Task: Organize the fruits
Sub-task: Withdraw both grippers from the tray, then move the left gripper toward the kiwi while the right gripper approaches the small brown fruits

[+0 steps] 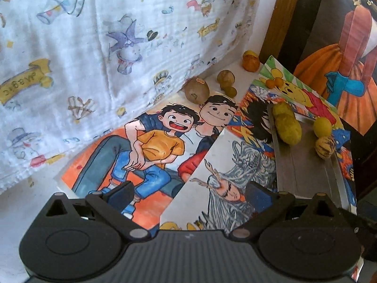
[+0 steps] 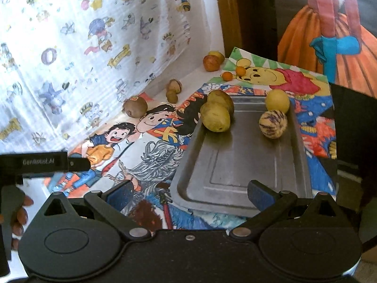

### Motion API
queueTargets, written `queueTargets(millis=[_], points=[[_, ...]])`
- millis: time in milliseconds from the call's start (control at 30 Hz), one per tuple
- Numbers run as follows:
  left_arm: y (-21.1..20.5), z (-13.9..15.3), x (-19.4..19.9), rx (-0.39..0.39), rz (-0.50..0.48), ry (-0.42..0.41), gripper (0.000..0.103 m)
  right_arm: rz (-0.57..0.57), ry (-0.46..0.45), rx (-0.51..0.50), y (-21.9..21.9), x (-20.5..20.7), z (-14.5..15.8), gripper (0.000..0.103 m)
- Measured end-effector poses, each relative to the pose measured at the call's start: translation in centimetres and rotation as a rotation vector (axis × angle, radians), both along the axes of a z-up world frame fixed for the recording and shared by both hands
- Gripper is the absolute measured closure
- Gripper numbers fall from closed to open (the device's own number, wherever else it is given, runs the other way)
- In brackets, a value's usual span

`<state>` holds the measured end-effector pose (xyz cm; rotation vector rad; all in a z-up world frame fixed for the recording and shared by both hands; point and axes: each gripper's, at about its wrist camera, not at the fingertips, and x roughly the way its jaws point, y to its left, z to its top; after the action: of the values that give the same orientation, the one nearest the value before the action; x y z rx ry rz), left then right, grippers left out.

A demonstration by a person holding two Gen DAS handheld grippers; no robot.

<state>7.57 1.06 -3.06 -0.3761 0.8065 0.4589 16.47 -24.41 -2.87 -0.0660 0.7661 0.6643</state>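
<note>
Both views are bright with soft daylight that seems to come from the upper left of the frame, through the printed white cloth (image 1: pixel 99 54), which glows and looks washed out in places. The metal tray (image 2: pixel 238 165) carries a dull grey sheen, and the yellow-green fruits (image 2: pixel 215 118) drop short soft shadows onto it toward the lower right. The upper right stays dark in both frames. Fisheye bending curves straight edges and blackens the corners. The centre is fairly sharp, while the cloth toward the left edge turns soft. Each black claw (image 1: pixel 188 194) at the bottom of the frame shows little surface detail.
</note>
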Motion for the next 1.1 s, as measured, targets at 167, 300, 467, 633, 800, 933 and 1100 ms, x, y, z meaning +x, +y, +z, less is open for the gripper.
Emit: queueTargets(millis=[167, 300, 467, 633, 800, 933, 1100], points=[[0.8, -0.5, 2.2, -0.013, 0.002, 0.005, 0.001, 0.006, -0.022, -0.027, 0.7, 1.3, -0.1, 0.001], [1.5, -0.9, 4.4, -0.016, 0.000, 0.013, 0.001, -0.010, -0.012, -0.042, 0.8, 2.6, -0.6, 0.001], [2.3, -1.3, 6.8, -0.021, -0.003, 0.030, 0.001, -0.040, 0.010, -0.048, 1.1, 4.4, -1.4, 0.001], [3.0, -1.7, 9.3, -0.021, 0.003, 0.035, 0.001, -0.045, 0.015, -0.056, 1.9, 6.1, -1.8, 0.001], [4.0, -2.0, 11.9, -0.027, 0.032, 0.030, 0.001, -0.040, 0.016, -0.075, 3.0, 7.9, -2.1, 0.001], [5.0, -2.5, 13.9, -0.035, 0.057, 0.029, 0.001, -0.034, 0.008, -0.083, 3.8, 9.3, -2.2, 0.000], [6.4, -3.1, 16.0, -0.060, 0.113, 0.024, 0.001, -0.022, -0.016, -0.096, 5.0, 11.8, -2.0, 0.001]])
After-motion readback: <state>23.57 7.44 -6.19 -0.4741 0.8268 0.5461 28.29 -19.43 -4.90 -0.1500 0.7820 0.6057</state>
